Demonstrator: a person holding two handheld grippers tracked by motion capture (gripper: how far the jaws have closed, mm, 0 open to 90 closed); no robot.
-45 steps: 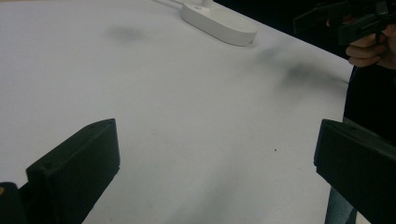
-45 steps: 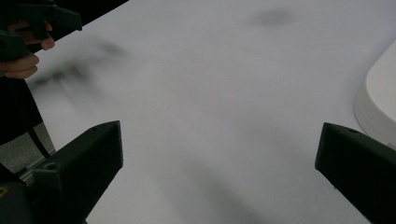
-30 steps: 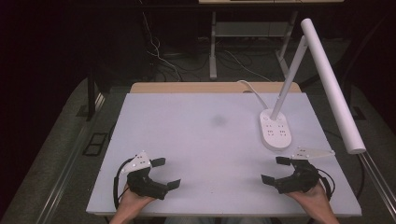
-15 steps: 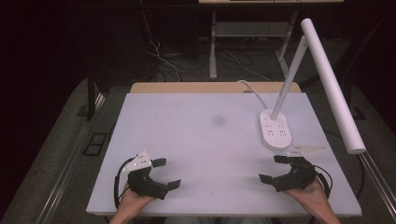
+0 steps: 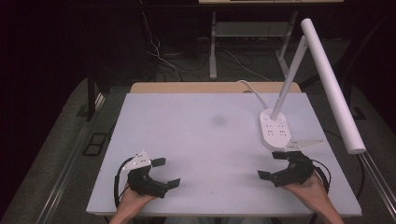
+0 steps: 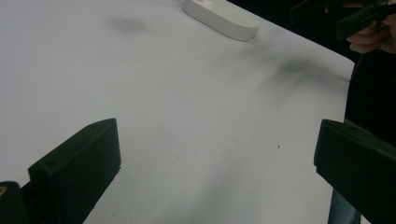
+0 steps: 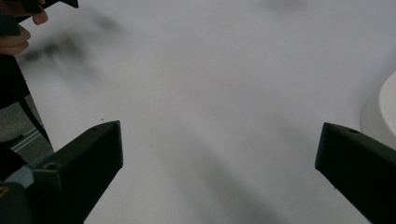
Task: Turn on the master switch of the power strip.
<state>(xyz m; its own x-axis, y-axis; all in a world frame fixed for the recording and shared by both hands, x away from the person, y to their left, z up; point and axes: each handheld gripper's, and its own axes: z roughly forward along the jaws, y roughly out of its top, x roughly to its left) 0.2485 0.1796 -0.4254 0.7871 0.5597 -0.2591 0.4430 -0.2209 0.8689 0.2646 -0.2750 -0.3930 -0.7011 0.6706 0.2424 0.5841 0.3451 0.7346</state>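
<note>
Since a second ago my right gripper (image 5: 277, 164) has slid a little inward and toward the near edge, away from the lamp base (image 5: 274, 131); my left gripper (image 5: 164, 172) has barely shifted. Both sets of jaws stand wide apart with nothing between them, seen plainly in the two gripper views.

Taking the lamp base as my landmark: the right gripper sits just on its near side, close but apart from it, and the left gripper lies well off to its left, near the front edge of the worktop (image 5: 201, 140). Between and beyond the grippers I have open white surface all the way to the far edge. Right of the base the worktop's edge is near.

From the base a white arm slants up to the lamp's long tube head (image 5: 331, 84), which overhangs that right edge. In the right gripper view the base is cut off at the frame's side.
</note>
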